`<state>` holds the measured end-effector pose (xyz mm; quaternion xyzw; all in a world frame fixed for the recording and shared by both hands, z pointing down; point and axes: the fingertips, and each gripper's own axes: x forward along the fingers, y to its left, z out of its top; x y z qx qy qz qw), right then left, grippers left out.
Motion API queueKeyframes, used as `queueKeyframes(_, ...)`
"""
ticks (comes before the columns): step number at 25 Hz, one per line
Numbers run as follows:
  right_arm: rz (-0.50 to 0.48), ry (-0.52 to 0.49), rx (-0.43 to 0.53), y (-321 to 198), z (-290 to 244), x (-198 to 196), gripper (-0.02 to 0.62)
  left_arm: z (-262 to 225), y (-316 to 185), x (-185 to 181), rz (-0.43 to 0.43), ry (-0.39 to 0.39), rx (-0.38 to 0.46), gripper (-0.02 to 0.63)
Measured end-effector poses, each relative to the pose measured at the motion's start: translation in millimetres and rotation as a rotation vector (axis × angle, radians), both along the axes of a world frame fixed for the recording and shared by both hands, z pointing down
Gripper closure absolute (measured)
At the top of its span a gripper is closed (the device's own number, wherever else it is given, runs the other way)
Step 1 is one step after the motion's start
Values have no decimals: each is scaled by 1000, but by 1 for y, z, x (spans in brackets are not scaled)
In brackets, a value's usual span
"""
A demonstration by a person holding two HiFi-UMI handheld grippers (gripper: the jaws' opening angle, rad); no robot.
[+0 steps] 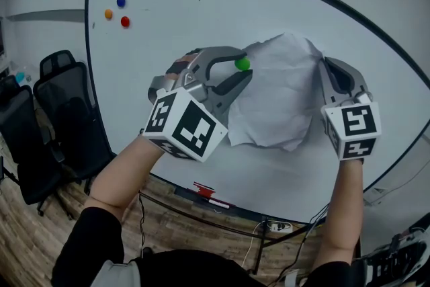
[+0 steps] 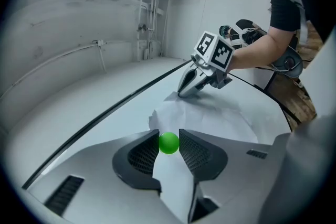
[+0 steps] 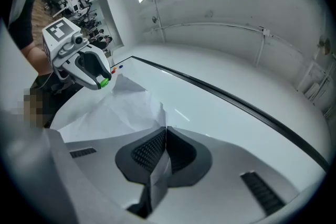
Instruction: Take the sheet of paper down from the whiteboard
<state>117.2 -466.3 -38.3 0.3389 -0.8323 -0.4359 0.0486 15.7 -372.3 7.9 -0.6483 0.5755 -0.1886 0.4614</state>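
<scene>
A crumpled white sheet of paper lies against the whiteboard. My left gripper is at the sheet's upper left corner, shut on a small green magnet. In the left gripper view the green magnet is pinched between both pads, with the paper behind it. Whether the magnet touches the sheet I cannot tell. My right gripper is at the sheet's right edge. In the right gripper view its jaws are shut on a fold of the paper.
Blue, orange and red magnets sit at the board's upper left. Black office chairs stand to the left of the board. A red marker lies on the tray under the board's lower edge.
</scene>
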Motion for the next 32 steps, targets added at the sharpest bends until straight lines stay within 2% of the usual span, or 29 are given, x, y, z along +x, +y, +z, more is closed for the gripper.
queueKeyframes(6,7,-7,-15,0,4,12,575,-15,28,7,24,-15,44,474)
queueKeyframes(10,11,-11,-12,6,3,13,575,-20,32,-2,32,-11,37,474)
queueKeyframes(19,6,-59,6,33,25,53,575,3,37,14,64,14,27,474)
queueKeyframes(29,-27,-167,27,78,24,85,575,8,43,14,46,17,18,474)
queueKeyframes(32,-6,-168,34,84,24,95,575,9,43,12,44,22,17,474)
